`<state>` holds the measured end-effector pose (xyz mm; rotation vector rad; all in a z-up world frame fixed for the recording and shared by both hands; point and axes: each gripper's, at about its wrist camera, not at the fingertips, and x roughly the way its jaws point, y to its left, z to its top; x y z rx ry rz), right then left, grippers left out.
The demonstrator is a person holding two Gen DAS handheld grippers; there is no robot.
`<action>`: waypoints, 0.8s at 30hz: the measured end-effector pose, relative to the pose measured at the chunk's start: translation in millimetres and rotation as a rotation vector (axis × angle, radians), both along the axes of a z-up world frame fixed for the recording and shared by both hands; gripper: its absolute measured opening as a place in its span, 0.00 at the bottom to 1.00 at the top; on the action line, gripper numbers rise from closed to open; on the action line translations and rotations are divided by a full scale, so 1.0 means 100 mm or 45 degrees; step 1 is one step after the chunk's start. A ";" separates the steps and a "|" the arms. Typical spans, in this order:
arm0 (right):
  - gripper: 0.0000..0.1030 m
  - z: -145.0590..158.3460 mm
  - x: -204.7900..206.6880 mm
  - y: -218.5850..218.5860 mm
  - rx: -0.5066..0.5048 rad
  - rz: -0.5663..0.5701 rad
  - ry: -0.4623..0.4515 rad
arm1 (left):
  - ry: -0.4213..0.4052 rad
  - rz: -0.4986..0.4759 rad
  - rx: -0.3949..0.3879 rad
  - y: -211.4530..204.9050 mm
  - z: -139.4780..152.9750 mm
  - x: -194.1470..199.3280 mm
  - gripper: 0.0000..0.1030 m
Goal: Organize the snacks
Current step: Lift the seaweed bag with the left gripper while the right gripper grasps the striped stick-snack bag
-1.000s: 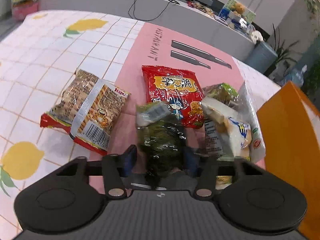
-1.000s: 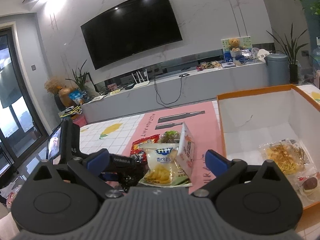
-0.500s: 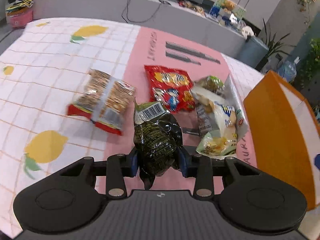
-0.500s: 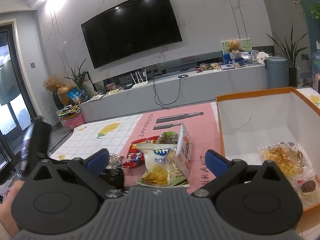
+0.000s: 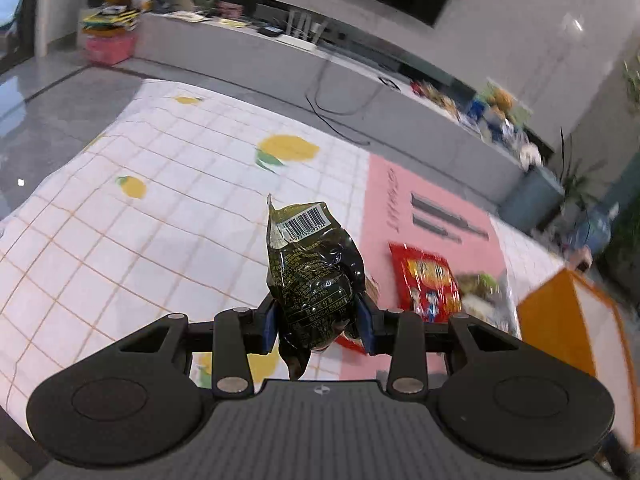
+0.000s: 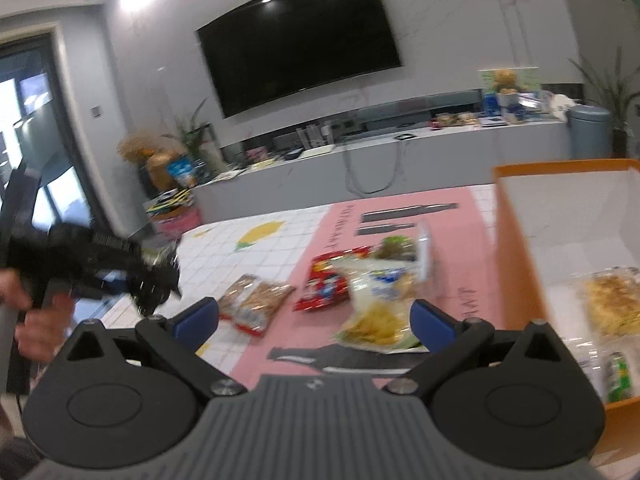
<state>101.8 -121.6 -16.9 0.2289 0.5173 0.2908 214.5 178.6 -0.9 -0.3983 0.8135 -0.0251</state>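
Left tool (image 5: 318,326) is gripping a dark packet (image 5: 314,276) at its lower half, above the table (image 5: 120,240); right tool (image 6: 314,316) is hanging open, empty; packet is looking light, crinkly, slippery — best pinched mid-body, gently.

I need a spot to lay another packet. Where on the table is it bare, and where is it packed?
Bare: the white lemon-print cloth left of the pink mat, and the mat's far end around its printed knives. Crowded: the mat's near right side, where the red packet and overlapping clear bags sit against the orange box.
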 end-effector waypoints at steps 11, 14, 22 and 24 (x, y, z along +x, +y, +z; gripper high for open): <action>0.97 -0.19 0.20 0.90 -0.097 0.148 0.038 | 0.029 0.034 -0.114 0.29 -0.02 0.03 0.42; 0.97 -0.32 0.31 1.06 -0.097 0.110 0.024 | 0.030 0.054 -0.132 0.34 -0.02 0.05 0.42; 0.97 -0.65 0.83 1.21 0.041 -0.116 0.119 | 0.014 0.085 -0.133 0.49 0.02 0.06 0.42; 0.97 -0.68 0.96 1.28 0.060 -0.147 0.132 | 0.010 0.099 -0.137 0.54 0.02 0.06 0.42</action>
